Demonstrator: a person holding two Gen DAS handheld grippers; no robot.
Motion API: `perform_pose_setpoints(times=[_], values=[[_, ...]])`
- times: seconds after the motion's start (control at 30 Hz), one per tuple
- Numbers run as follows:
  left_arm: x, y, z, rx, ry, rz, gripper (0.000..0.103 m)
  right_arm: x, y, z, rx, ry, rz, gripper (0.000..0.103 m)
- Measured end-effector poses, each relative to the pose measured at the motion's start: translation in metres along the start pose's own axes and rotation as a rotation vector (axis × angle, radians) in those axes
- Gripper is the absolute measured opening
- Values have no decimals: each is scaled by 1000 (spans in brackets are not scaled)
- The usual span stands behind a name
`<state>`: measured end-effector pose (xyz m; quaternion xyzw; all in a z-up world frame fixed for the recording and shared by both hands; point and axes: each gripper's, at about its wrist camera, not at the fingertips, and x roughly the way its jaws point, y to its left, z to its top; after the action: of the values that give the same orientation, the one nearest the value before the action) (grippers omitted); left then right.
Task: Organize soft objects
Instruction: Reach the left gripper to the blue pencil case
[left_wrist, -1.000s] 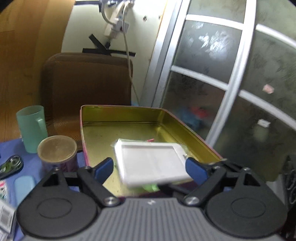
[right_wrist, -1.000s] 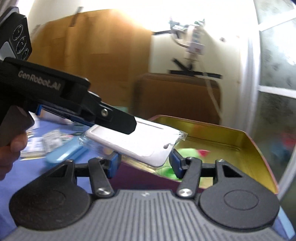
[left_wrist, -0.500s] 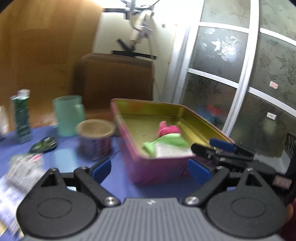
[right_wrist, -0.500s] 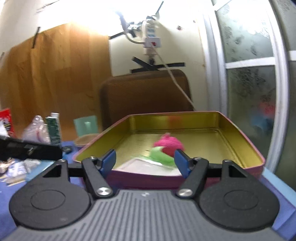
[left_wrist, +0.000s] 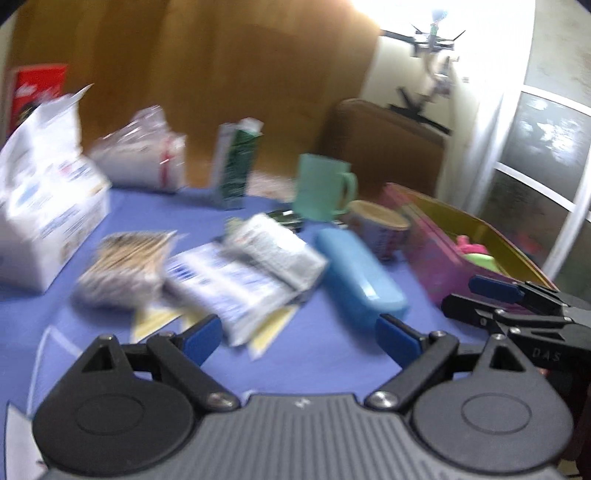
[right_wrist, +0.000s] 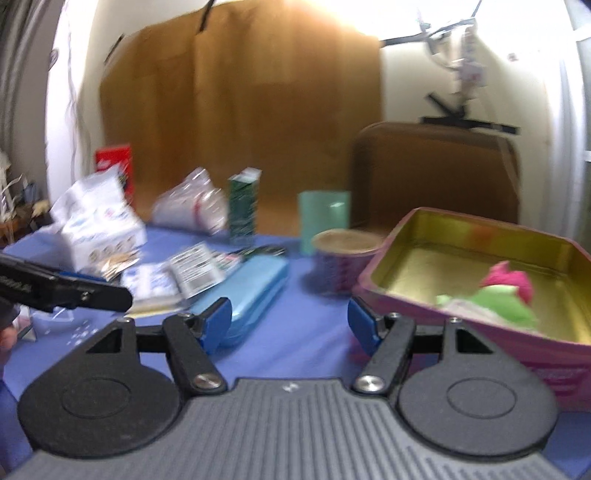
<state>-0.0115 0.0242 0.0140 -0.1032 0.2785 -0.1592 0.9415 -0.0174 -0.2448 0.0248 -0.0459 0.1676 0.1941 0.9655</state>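
Blurred packets (left_wrist: 255, 266) unreadable; pink tin (right_wrist: 476, 332) cut off rightward

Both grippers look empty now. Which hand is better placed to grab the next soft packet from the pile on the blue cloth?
Probably the left. The left gripper is open and empty, facing the packets lying just ahead of its fingers. The right gripper, also open and empty, sits between the blue case and the pink tin, farther from the pile.

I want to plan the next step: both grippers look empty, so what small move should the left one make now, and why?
Probably lower the open left gripper onto the flat white printed packet just ahead on the blue cloth. Its jaws have just been opening, nothing lies between them, and the pink tin tray already holds soft things.
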Motion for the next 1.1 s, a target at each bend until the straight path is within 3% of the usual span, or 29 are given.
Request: perform_pose_setpoints(times=[0.17, 0.23, 0.37, 0.47, 0.63, 0.87, 1.03, 1.1], values=[[-2, 18, -4, -90, -22, 13, 93, 31, 22, 8, -18, 64, 35, 72], [-2, 21, -5, -105, -27, 10, 93, 41, 32, 9, -40, 71, 42, 77], [-5, 25, -7, -120, -55, -4, 93, 68, 42, 10, -56, 124, 16, 77], [-5, 26, -6, -131, -49, -8, 93, 81, 35, 9, 5, 176, 27, 66], [-1, 29, -5, -151, -25, -17, 93, 54, 17, -2, 68, 167, 66, 58], [2, 15, -4, -103, 11, -50, 93, -9, -11, -31, 25, 162, 172, 56], [14, -8, 2, -96, 50, -132, 94, -35, -26, -48, -15, 153, 48, 57], [20, -20, 5, -78, 60, -151, 99, -40, -34, -49, 9, 144, 49, 57]])
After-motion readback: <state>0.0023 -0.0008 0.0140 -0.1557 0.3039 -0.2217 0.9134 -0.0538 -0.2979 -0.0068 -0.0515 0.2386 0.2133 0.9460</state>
